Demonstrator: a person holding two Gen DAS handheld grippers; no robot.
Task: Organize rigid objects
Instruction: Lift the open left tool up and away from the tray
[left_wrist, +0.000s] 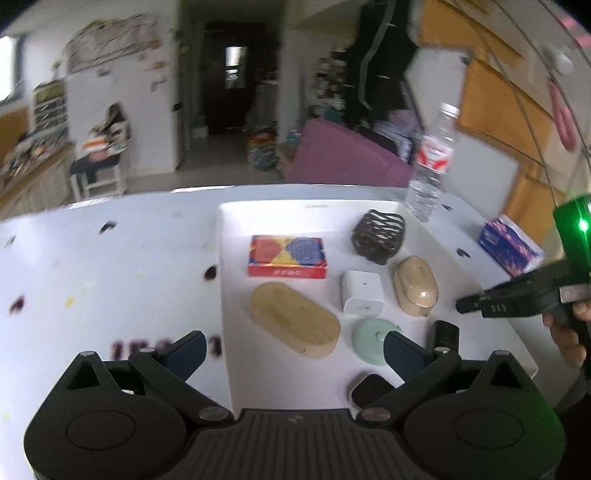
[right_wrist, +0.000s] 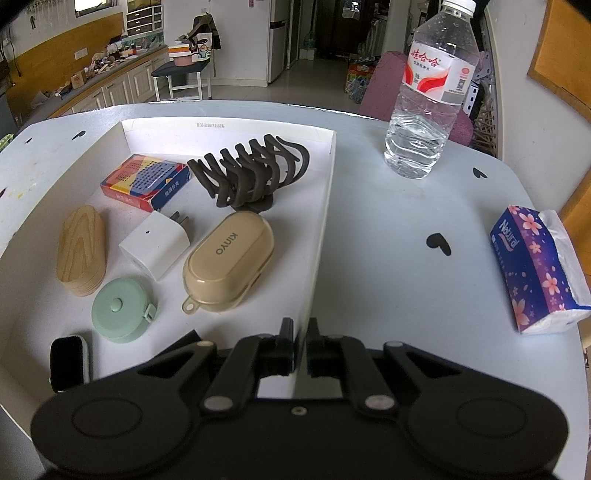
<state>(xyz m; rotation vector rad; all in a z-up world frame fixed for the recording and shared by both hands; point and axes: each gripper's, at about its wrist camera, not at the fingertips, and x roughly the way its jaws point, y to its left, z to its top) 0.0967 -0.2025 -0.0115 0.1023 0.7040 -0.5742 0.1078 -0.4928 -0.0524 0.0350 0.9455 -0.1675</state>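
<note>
Beside tray (right_wrist: 325, 206): bottle (right_wrist: 428, 92), tissues (right_wrist: 532, 266) | left hand-held gripper (left_wrist: 295, 343) released | right hand-held gripper (right_wrist: 300, 332) clenched, empty

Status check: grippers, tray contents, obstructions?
Left gripper open, empty. Right gripper shut, empty, at tray wall. Hair claw, earbud case in tray. Nothing blocking.

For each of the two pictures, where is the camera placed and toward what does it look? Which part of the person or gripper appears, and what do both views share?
Left wrist: above the near left of the white tray, facing across it; own open left gripper, plus the right gripper and a hand.
Right wrist: over the tray's right wall, facing the water bottle; own shut jaws.
Shared: tray, bottle, hair claw, tissue pack.
</note>
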